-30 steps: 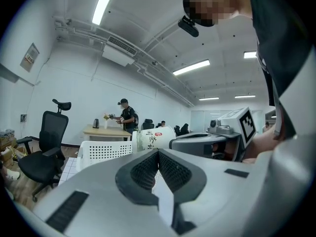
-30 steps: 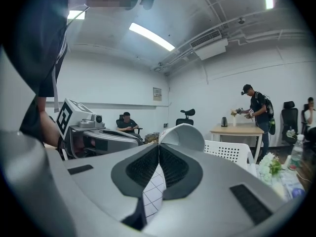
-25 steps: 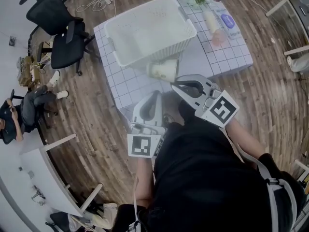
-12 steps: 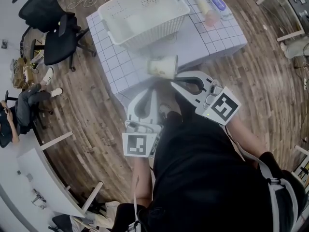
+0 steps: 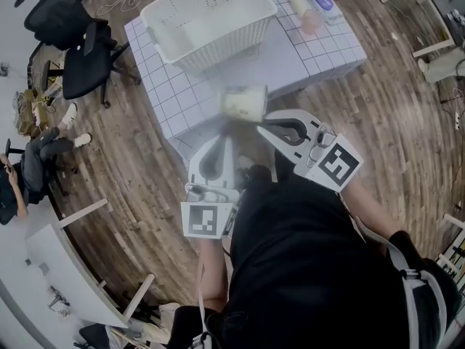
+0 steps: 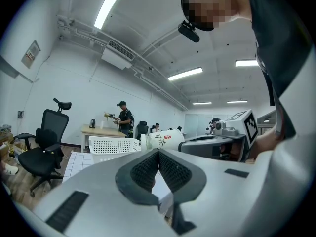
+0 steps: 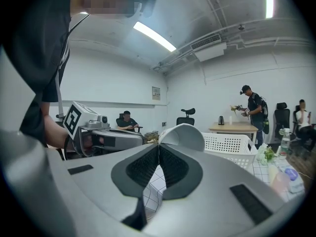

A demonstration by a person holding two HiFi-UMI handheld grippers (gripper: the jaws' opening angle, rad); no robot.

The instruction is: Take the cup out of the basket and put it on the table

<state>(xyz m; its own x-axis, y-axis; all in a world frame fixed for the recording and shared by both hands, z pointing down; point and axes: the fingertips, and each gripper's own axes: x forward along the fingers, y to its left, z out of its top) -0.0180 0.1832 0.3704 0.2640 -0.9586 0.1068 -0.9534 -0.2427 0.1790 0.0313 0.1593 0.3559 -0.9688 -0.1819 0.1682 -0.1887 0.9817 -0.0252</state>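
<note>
Right gripper (image 5: pixel 261 125) is clamped on the cup (image 5: pixel 243 102). Its own view shows both jaws pressed together at the tip with the cup's rim caught there. Cup is a pale paper one with print on the side. It is tipped on its side in the air, mouth toward the right gripper. It is out of the basket (image 5: pixel 211 20) and not resting on the table (image 5: pixel 163 97). From the head view it hangs over the near edge of the table, just in front of the basket. In the left gripper view it sits about level with the basket's rim.

Left gripper (image 5: pixel 222 138) has its jaws closed with nothing between them. It is held just beside the right one, on the person's left, pointing toward the table. It is apart from the cup.

Basket is white perforated plastic and stands upright on the far half of the table. Whether anything is inside I can't tell. Table has a white grid-pattern cover. A few small bottles (image 5: pixel 311 19) and a bit of greenery stand at its far right end, well apart from the cup.

A black office chair (image 5: pixel 81 46) stands on the wood floor left of the table. One person sits at the far left (image 5: pixel 25 173). Another stands at a desk (image 6: pixel 123 118) in the background.
</note>
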